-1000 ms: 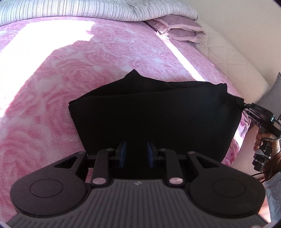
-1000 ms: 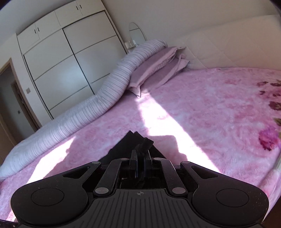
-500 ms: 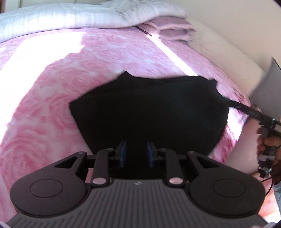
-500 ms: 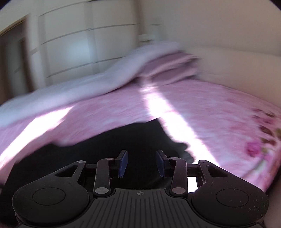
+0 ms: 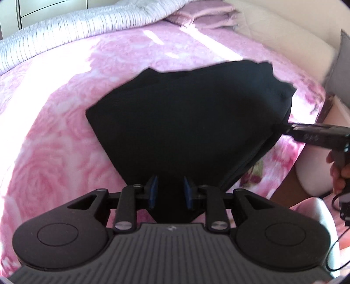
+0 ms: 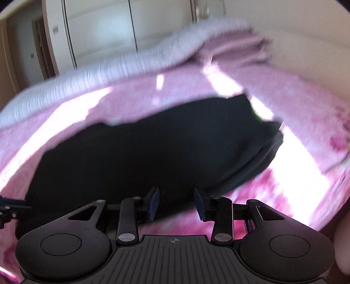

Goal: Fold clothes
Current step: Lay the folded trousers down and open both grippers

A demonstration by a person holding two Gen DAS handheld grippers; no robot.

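Presently, item one: black garment, lying on the pink rose-patterned bedspread near the bed's close edge, already doubled over itself, with stacked layers showing along its right-hand border in both wrist views. Item two: left gripper, blue pads parted by a moderate gap, black cloth filling the space between and below them; they are not closed on it, and whether they touch it cannot be told. Item three: right gripper, fingers spread somewhat wider, holding nothing, poised just above the garment's near hem where cloth meets bedspread; the left wrist view shows the same tool reaching in from the right, tip at the garment's layered side. Item four: striped white duvet bunched along the far side, pink pillows beside it, both well apart from the garment. Judgement on step: the layered bundle with both tools unclamped would suit either a pause between folds or a finished fold just let go; the pictures do not settle which. Any further fold would call for both sets of fingers to close on matching corners of one edge, taking all layers together so the stack does not slide apart
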